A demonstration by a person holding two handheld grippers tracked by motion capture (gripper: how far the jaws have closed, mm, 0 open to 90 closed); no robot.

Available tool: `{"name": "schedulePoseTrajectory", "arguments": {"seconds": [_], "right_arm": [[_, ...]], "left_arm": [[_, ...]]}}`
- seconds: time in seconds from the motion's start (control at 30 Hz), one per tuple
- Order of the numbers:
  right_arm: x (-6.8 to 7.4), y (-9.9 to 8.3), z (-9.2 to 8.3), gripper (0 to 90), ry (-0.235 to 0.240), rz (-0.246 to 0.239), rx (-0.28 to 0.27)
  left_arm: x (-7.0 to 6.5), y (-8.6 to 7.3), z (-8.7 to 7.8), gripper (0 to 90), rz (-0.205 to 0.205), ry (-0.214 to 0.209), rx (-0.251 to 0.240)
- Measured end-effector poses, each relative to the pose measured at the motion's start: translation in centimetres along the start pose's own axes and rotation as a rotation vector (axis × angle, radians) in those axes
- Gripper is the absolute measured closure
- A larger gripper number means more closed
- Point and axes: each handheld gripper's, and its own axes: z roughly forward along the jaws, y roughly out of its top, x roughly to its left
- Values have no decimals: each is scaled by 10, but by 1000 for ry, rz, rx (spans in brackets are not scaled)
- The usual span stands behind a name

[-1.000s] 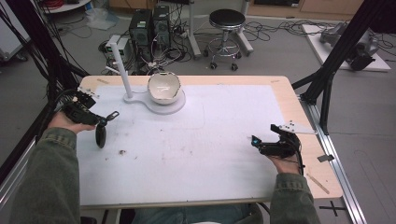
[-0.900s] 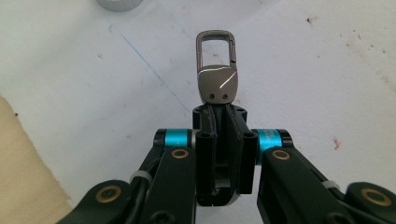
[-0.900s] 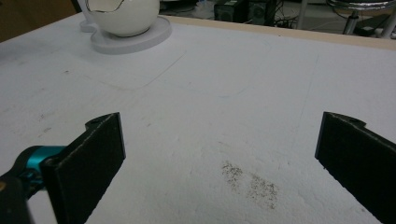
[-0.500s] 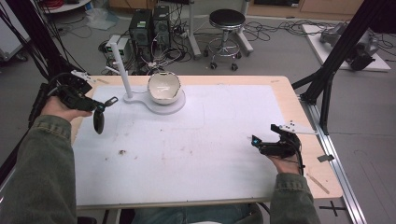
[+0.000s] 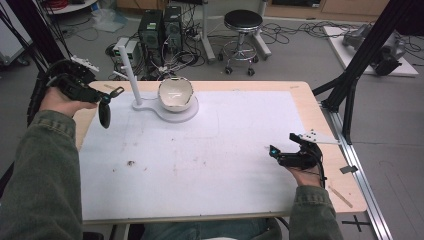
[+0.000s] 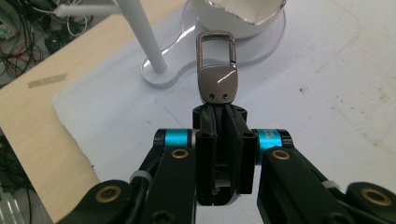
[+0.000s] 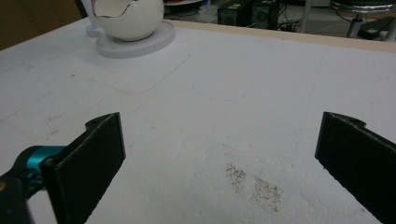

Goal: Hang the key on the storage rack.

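My left gripper (image 5: 108, 95) hovers above the table's far left corner, shut on a dark key fob (image 5: 104, 114) that dangles below it. In the left gripper view the jaws (image 6: 219, 116) pinch the fob's strap, and its metal snap clasp (image 6: 217, 70) sticks out past them toward the stand. A white eggshell-like bowl (image 5: 175, 93) sits on a white stand base (image 5: 189, 114) with an upright white post (image 5: 129, 75), just right of that gripper. My right gripper (image 5: 280, 154) rests low at the table's right side, open, with bare mat between its pads (image 7: 93, 149).
A white mat (image 5: 210, 150) covers the wooden table (image 5: 345, 200); small dirt specks (image 5: 131, 163) lie on it. Black frame legs (image 5: 350, 85) stand at the right. A stool (image 5: 242, 30) and computer boxes (image 5: 160, 30) are on the floor behind.
My left hand has risen and drifted toward the far left, lifting the hanging fob up from near the mat. The right gripper has stayed put.
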Motion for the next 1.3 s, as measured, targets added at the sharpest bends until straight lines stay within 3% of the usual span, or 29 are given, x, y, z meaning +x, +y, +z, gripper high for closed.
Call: {"name": "schedulePoseTrajectory", "arguments": {"seconds": [0.4, 0.57, 0.7, 0.9, 1.07, 1.3], "right_arm": [[-2, 0, -2, 5, -2, 7, -5], [-3, 0, -2, 5, -2, 10, -8], [-3, 0, -1, 4, 1, 9, -5], [-3, -1, 0, 5, 0, 11, -1], [-4, -2, -2, 5, -8, 10, 0], [-5, -3, -2, 5, -11, 3, 6]], "left_arm": [[8, 26, -10, 826, 7, 43, -48], [9, 41, -6, 826, 35, 59, -39], [11, 48, -5, 826, 57, 103, -38], [20, 54, 2, 826, 51, 108, -30], [23, 59, 14, 826, 75, 138, 40], [24, 61, 23, 826, 73, 161, 63]]}}
